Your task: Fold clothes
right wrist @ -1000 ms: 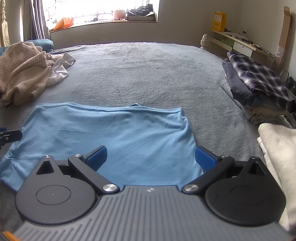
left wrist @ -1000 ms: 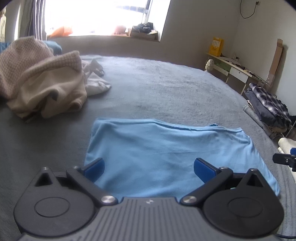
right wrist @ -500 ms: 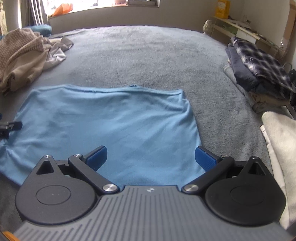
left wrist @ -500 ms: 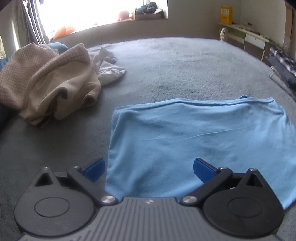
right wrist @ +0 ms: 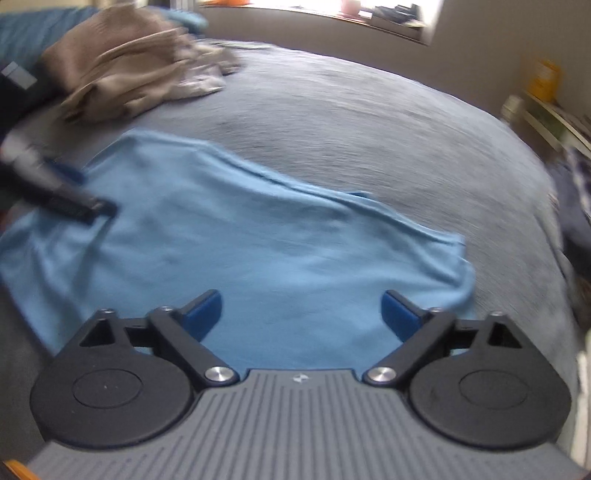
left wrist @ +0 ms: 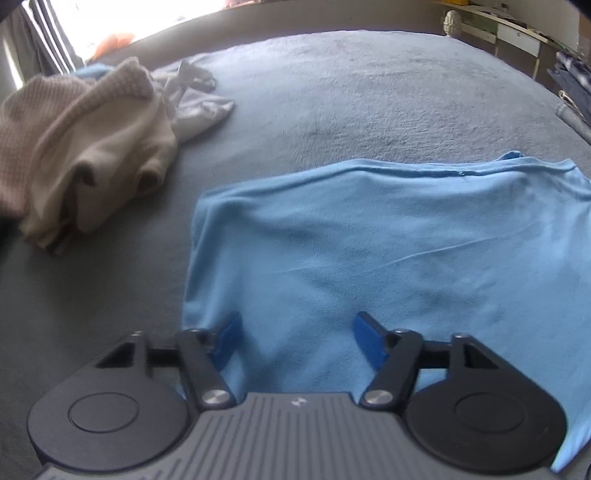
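A light blue garment (left wrist: 388, 251) lies flat on the grey bed, folded into a wide rectangle; it also shows in the right wrist view (right wrist: 258, 243). My left gripper (left wrist: 297, 338) is open and empty, low over the garment's near left corner. My right gripper (right wrist: 301, 314) is open and empty, over the garment's near right part. The left gripper's arm (right wrist: 55, 192) shows blurred at the left of the right wrist view, above the garment's left edge.
A heap of beige and white clothes (left wrist: 85, 147) lies at the back left of the bed (left wrist: 369, 92), also in the right wrist view (right wrist: 125, 74). Folded dark clothes (right wrist: 580, 206) are stacked at the right edge. A desk (left wrist: 509, 26) stands beyond.
Both grippers have dropped closer to the blue garment. The left gripper's jaws have narrowed somewhat. The right wrist view has swung left and is blurred by motion.
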A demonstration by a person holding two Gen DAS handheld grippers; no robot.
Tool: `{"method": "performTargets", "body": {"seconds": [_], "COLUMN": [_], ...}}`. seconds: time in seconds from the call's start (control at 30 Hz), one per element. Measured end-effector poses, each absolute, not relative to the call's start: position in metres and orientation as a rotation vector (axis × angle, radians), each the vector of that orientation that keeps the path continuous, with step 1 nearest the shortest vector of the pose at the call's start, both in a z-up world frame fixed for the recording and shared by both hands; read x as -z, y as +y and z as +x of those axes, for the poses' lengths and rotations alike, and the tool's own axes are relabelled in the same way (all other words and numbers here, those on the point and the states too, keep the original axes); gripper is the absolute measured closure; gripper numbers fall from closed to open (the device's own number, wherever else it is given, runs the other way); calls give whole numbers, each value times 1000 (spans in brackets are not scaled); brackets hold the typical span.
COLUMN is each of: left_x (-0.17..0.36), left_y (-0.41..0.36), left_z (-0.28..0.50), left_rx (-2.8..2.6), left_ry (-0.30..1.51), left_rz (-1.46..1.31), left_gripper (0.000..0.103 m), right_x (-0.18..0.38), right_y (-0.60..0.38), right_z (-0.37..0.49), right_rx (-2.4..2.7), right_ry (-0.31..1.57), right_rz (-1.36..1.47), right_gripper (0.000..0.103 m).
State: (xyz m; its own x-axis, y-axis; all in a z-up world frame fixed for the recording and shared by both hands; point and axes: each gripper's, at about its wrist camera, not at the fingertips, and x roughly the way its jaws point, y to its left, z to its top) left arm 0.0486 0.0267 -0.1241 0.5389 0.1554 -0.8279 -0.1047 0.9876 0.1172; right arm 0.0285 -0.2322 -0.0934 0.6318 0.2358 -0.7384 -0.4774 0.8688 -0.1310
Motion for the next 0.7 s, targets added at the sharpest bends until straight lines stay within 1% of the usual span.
{"method": "performTargets", "body": {"seconds": [0.03, 0.1, 0.2, 0.27, 0.37, 0.43, 0.47, 0.5, 0.57, 0.7], "left_x": [125, 126, 130, 131, 132, 132, 132, 132, 132, 132], "left_y": [27, 26, 23, 21, 20, 21, 22, 22, 22, 22], "left_z": [50, 52, 56, 57, 60, 62, 63, 63, 65, 67], "left_rx": [-157, -162, -167, -165, -160, -159, -158, -158, -157, -159], "left_ry": [985, 977, 972, 967, 965, 971, 973, 977, 983, 991], "left_rz": [61, 75, 97, 116, 130, 124, 124, 124, 125, 120], "left_gripper": [38, 39, 38, 37, 36, 36, 36, 35, 35, 35], "right_x": [96, 100, 107, 115, 127, 128, 126, 124, 118, 106], "right_y": [-229, -226, -233, -247, -285, -311, -321, -330, -338, -323], "right_z": [29, 29, 34, 41, 50, 54, 56, 60, 65, 78], "right_rx": [-445, -487, -515, -488, -394, -323, -282, -239, -192, -243], "right_ry": [791, 798, 810, 843, 879, 869, 866, 865, 847, 792], "right_rz": [-335, -320, -278, -239, -179, -153, -143, -132, -103, -79], "right_gripper": [38, 52, 62, 65, 67, 71, 77, 79, 79, 79]}}
